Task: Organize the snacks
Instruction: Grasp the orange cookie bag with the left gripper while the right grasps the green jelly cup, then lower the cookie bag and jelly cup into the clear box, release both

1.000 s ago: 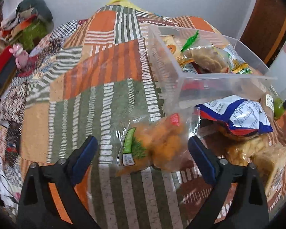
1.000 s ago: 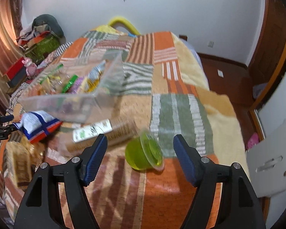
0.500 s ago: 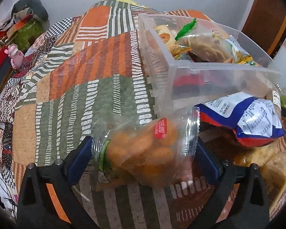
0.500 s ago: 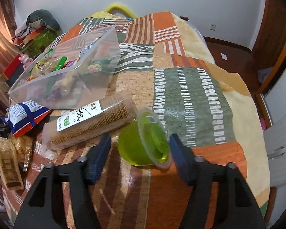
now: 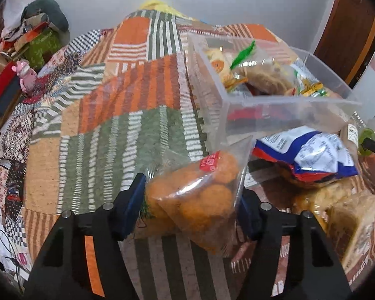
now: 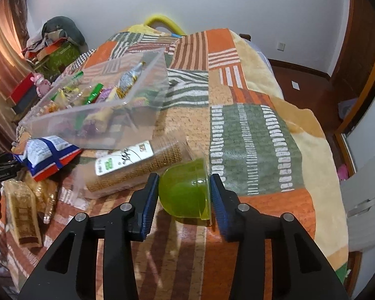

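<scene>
Since a second ago both pairs of jaws have narrowed from wide apart onto their snacks. In the left wrist view, the left gripper [image 5: 191,200] is clenched on the bag of orange puffs [image 5: 200,197], low in the centre of the frame, its top corner just beside the clear bin [image 5: 270,115] at upper right; a blue and white bag [image 5: 310,150] lies right of it on the patchwork blanket [image 5: 107,125]. In the right wrist view, the bin [image 6: 95,122] sits at left, a cracker sleeve [image 6: 137,165] in the middle, and the right gripper [image 6: 185,195] grasps the green jelly cup [image 6: 185,196] at lower centre.
</scene>
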The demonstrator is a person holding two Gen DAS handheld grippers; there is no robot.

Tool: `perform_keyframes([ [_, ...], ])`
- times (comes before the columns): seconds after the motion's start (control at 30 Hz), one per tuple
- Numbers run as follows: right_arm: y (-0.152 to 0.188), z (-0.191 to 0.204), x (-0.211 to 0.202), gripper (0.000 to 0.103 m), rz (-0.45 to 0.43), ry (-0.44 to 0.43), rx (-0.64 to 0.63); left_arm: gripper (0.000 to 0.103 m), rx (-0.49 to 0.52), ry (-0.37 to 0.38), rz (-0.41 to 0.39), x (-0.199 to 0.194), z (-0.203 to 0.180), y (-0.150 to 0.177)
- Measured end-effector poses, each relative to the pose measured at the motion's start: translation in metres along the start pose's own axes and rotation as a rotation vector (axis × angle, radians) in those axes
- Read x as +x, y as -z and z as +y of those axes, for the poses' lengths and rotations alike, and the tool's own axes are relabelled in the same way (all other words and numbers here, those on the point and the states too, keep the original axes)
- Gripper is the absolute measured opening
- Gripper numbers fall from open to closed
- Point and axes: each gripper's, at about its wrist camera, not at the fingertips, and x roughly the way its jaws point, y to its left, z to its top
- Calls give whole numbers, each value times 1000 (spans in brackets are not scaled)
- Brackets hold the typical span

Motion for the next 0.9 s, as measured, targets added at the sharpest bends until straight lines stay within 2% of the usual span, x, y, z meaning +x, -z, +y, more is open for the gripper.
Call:
perform_keyframes([
  [0.23,-14,8,-15,38,-54,-19,-8,65,-5,-9,-89,-38,-2,-17],
  [0.5,-46,31,-36,38,-166,-61,-39,65,29,3,-201,-72,-20,-46],
  [0.7,-65,48,-36,38,-219,-104,-63,65,62,45,-242,-75,-43,-66],
  [0.9,-78,64,-17,38,-216,-129,-80,65,84,98,-236,-60,-66,-87],
])
